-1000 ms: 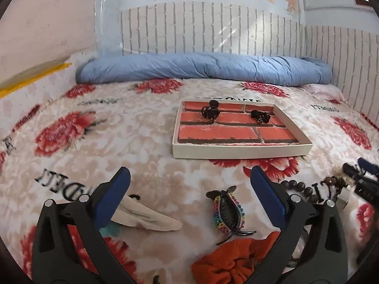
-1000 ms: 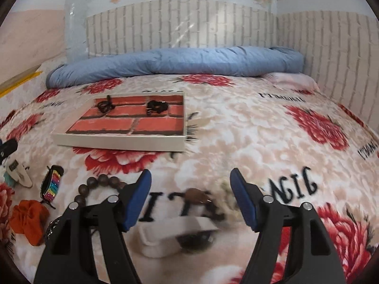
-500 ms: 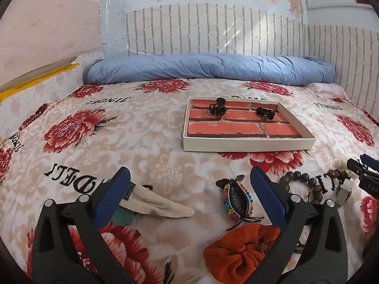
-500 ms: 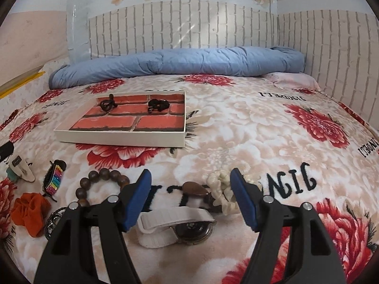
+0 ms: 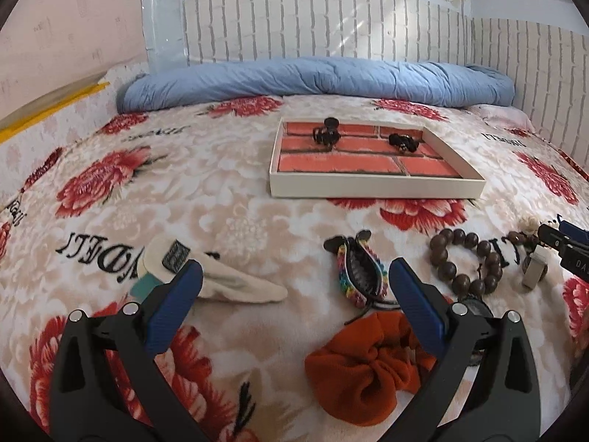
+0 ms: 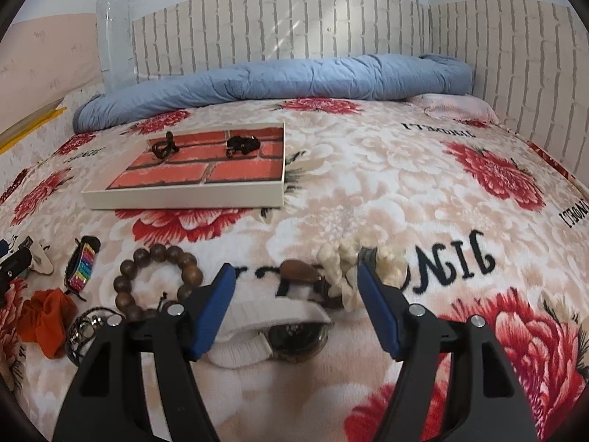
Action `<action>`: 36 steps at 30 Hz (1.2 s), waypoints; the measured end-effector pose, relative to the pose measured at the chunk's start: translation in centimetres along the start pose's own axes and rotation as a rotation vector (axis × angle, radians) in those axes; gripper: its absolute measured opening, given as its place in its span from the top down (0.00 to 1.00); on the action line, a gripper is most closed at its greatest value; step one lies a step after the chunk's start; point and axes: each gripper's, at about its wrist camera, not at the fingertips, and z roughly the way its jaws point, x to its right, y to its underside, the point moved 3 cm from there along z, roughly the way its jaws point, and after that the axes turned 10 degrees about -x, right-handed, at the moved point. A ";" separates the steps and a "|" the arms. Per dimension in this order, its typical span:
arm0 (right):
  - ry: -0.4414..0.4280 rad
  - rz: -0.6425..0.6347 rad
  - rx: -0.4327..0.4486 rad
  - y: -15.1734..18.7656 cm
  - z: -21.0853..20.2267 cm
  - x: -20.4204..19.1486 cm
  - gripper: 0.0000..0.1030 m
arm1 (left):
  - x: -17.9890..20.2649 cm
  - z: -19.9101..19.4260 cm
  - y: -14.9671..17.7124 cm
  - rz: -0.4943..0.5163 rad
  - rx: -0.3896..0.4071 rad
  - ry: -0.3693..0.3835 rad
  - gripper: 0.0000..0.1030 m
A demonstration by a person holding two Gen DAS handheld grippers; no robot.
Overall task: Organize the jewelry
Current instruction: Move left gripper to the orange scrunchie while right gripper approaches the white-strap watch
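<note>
A shallow tray with a brick-pattern floor lies on the bed and holds two black hair clips; it also shows in the right wrist view. My left gripper is open and empty above a cream hair clip, a rainbow claw clip and an orange scrunchie. My right gripper is open and empty over a watch with a white strap, a brown oval clip and a cream bead bracelet. A brown wooden bead bracelet lies to its left.
A rolled blue quilt lies along the brick-pattern headboard. The floral blanket covers the whole bed. A dark coiled chain lies near the scrunchie. The right gripper's tip shows at the right edge of the left wrist view.
Both grippers have drawn back and risen a little; the jewelry now sits farther up in each view. Both stay open and empty. Nothing on the bed has moved.
</note>
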 end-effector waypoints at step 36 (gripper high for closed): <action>-0.036 0.009 -0.068 3.0 -1.1 -1.1 0.34 | 0.7 1.4 2.7 0.015 -0.102 0.032 0.05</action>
